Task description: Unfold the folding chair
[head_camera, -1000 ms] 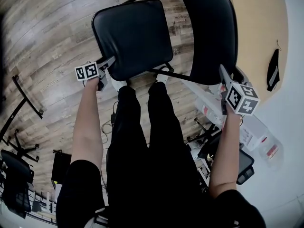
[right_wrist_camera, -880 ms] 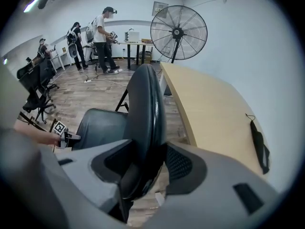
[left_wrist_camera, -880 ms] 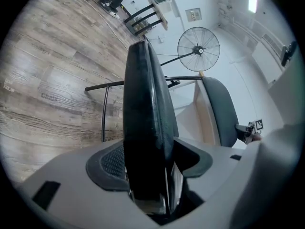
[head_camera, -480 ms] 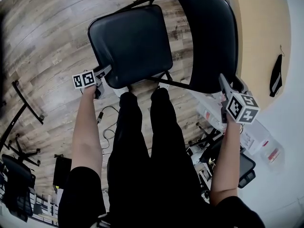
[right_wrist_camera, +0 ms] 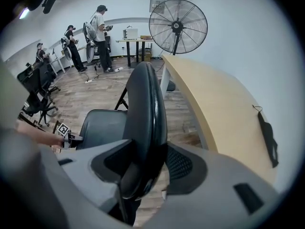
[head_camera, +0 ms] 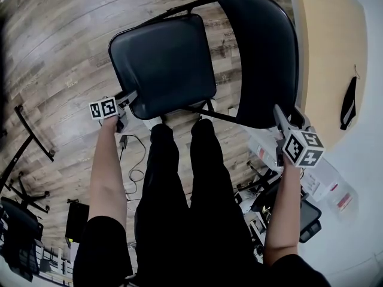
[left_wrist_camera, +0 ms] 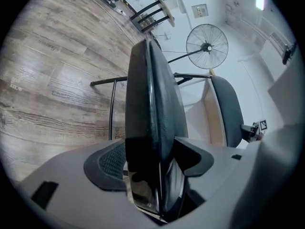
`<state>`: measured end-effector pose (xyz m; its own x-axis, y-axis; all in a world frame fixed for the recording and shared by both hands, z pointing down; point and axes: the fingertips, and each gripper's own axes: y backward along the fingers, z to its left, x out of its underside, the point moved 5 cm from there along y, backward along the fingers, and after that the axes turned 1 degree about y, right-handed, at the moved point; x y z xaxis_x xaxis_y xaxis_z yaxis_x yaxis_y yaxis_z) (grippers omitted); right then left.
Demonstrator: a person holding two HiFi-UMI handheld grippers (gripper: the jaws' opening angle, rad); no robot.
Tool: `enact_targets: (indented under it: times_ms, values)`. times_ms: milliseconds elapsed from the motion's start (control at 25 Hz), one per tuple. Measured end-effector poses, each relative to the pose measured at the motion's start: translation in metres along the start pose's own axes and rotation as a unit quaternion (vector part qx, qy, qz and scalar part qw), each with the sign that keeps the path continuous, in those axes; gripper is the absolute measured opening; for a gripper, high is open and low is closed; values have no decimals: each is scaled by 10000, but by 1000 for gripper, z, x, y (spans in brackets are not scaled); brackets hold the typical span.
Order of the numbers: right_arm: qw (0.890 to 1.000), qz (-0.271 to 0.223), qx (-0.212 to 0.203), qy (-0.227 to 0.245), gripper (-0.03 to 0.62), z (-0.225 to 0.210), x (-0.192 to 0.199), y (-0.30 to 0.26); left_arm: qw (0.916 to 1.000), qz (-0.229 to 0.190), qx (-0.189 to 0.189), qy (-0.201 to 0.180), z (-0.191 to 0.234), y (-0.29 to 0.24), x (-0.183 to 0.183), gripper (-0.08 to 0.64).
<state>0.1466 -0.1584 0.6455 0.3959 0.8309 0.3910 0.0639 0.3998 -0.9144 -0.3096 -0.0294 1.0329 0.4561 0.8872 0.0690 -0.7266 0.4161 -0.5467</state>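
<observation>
Between the left gripper's (left_wrist_camera: 151, 163) jaws, which have just been opening, sits the seat's (left_wrist_camera: 150, 94) edge, with both pads against it. The right gripper (right_wrist_camera: 143, 166) pinches the backrest's (right_wrist_camera: 147, 104) top rim. Beyond both, the chair (head_camera: 164, 64) stands opened out, its seat stretching away from the left gripper toward the right one.

Floor (head_camera: 54, 46): grey-brown wood planks, with a thin cable (head_camera: 134, 160) looping on the left.
Table (head_camera: 329, 46): pale wooden top with a curved edge, on the right.
Dark strap-like item (head_camera: 347, 103): lies on the table's right side; kind unclear.
Pedestal fan (right_wrist_camera: 178, 26): stands at the table's far end.
People (right_wrist_camera: 100, 32): standing far left beside a desk.
Office chairs (right_wrist_camera: 35, 92): black, on the left.
</observation>
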Motion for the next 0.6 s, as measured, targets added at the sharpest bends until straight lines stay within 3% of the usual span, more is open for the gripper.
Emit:
enact_targets:
  times_ms: [120,280,480,600]
  values:
    - [9999,-88,-71,-79,201,-1,-1,1,10000,-30,-59,-52,0,2,-2,296]
    - [9996,-248,-17,-91,227,-4,0,8,9985,-124,-431,-310,-2,19,-4,325]
    - [9979,-565,324,-71,267,-13,-9,36,9923,-288,-1014,-655,-22,56,-13,325]
    - [9949,-975,252,-74,267,-9,-25,57,9861,-351,-1251,-1034,-48,85,-22,325]
